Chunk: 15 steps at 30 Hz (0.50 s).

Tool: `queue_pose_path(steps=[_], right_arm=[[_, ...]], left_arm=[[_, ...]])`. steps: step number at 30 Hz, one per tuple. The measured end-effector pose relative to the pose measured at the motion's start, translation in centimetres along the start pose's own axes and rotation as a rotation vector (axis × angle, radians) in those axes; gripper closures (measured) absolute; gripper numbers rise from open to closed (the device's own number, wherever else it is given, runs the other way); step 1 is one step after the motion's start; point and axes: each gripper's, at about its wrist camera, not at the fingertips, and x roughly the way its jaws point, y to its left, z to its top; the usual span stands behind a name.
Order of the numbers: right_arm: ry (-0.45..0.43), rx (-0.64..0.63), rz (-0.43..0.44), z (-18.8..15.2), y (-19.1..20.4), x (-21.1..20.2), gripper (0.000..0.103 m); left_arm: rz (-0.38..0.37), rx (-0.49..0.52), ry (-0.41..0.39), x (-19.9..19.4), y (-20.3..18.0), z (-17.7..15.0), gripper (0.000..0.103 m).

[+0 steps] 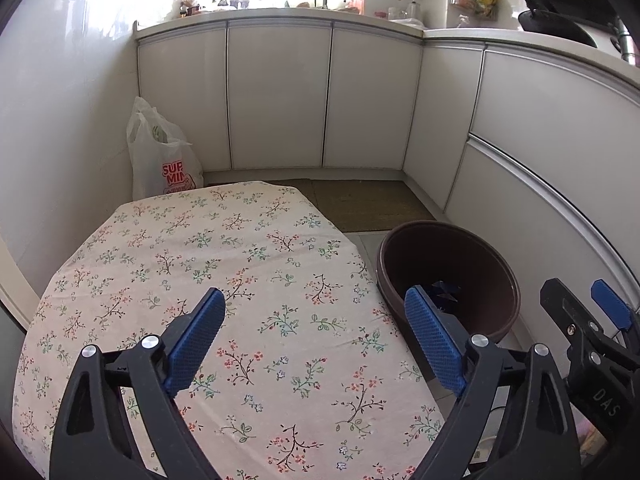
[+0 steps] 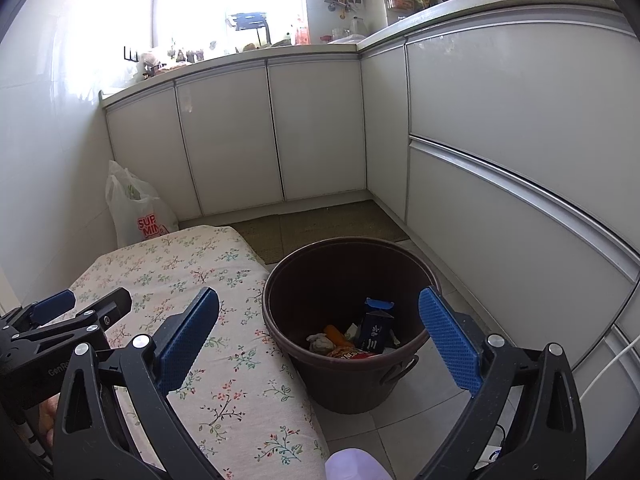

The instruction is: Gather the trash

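Observation:
A brown bin stands on the floor tiles just right of the table with the floral cloth. Inside it lie a blue carton, an orange piece, a crumpled grey wad and a red wrapper. My right gripper hangs open above the bin's mouth, nothing between its blue pads. My left gripper is open over the floral cloth, also with nothing in it. The bin shows at its right, and beyond it the right gripper. The left gripper appears at the left of the right wrist view.
A white plastic shopping bag stands in the far left corner by the wall. White cabinet doors line the back and right side. A green mat lies on the floor. A pale purple object sits at the bottom edge.

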Motion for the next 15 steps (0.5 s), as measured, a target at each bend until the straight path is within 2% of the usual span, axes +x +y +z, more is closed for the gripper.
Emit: queue_pose_path(steps=[7, 15], right_arm=[[0.006, 0.011, -0.019, -0.1, 0.02, 0.05, 0.007], [0.017, 0.033, -0.031, -0.16, -0.1, 0.18, 0.007]], left_arm=[[-0.022, 0.008, -0.005, -0.18, -0.08, 0.1, 0.015], [-0.028, -0.008, 0.025, 0.07, -0.11, 0.16, 0.012]])
